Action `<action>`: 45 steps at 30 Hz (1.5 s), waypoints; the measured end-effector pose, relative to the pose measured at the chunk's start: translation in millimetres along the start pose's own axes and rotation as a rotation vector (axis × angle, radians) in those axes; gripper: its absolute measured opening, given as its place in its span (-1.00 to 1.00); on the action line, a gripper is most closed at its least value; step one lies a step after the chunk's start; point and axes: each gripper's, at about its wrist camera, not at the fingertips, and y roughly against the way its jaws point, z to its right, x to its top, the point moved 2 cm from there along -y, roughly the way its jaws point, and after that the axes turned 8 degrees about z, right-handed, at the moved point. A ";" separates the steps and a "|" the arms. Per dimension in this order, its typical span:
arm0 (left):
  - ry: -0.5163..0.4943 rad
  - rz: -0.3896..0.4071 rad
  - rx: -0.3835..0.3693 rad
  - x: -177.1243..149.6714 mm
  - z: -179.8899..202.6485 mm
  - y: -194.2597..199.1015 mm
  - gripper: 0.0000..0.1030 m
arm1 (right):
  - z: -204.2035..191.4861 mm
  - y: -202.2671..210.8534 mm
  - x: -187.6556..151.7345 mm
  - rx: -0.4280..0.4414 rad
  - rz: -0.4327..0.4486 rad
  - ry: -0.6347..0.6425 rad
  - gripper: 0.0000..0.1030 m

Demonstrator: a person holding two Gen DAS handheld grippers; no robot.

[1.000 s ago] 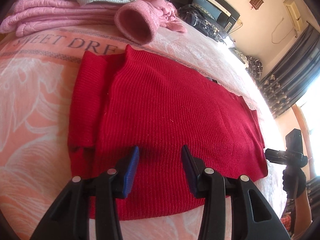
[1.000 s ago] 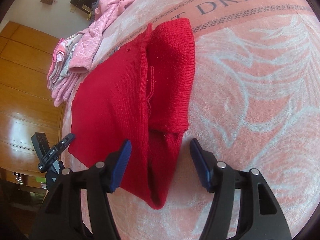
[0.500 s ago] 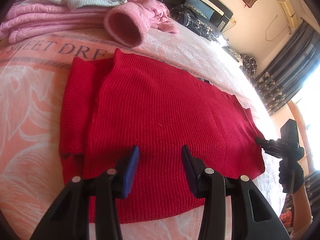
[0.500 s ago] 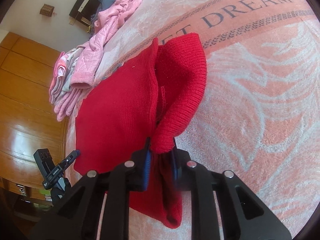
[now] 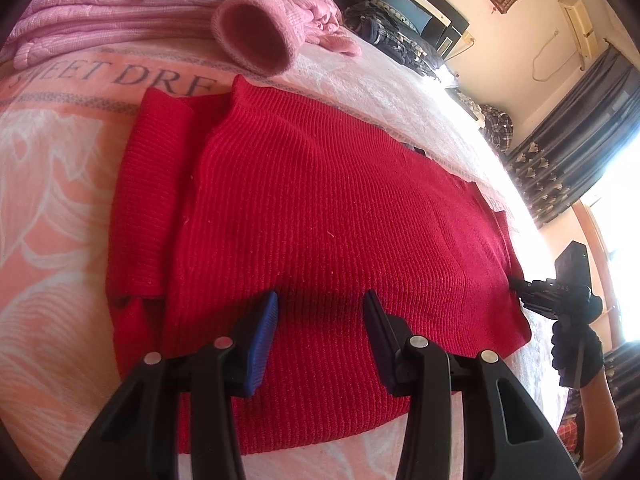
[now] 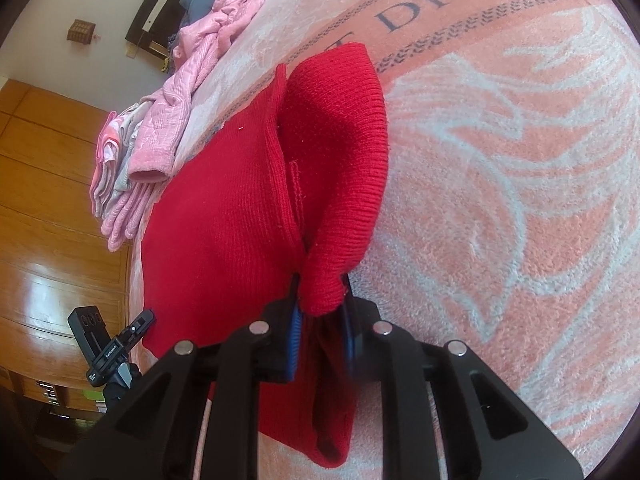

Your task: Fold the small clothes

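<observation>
A red knit sweater [image 5: 328, 200] lies spread flat on the peach blanket, with one sleeve [image 5: 148, 192] folded in at its left side. My left gripper [image 5: 320, 312] hovers open just above the near hem, with nothing between its blue pads. At the sweater's right corner a gloved hand holds my right gripper [image 5: 516, 282]. In the right wrist view, my right gripper [image 6: 322, 320] is shut on a folded sleeve [image 6: 340, 132] of the sweater [image 6: 216, 216], raising that end off the blanket. The left gripper [image 6: 148, 314] shows at the lower left.
A pile of pink and pale clothes [image 5: 100, 20] lies beyond the sweater, with a pink cuff [image 5: 256, 36] close to its far edge. The "SWEET DREAM" blanket [image 6: 520, 160] covers the bed. Dark clothes [image 5: 384, 36] sit by the headboard. A wooden wardrobe [image 6: 40, 160] stands behind.
My right gripper closed on the sleeve's end and has lifted it a little. The left gripper stayed open over the hem and barely shifted.
</observation>
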 end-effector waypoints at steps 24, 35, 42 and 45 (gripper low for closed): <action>0.066 0.022 -0.079 8.6 -39.8 42.1 -0.14 | -278.0 -105.5 -36.9 -0.225 -0.202 0.459 -0.73; 0.106 0.062 -0.111 17.4 -40.7 57.5 -0.14 | -281.2 -65.8 -72.4 -0.140 -0.220 0.528 -0.24; 0.110 0.069 -0.125 25.1 -22.5 56.9 -0.06 | -263.3 -51.4 -131.7 -0.198 -0.208 0.724 -0.02; 0.122 0.056 -0.134 23.8 -18.6 52.5 -0.05 | -266.5 -64.8 -142.9 -0.216 -0.197 0.796 0.07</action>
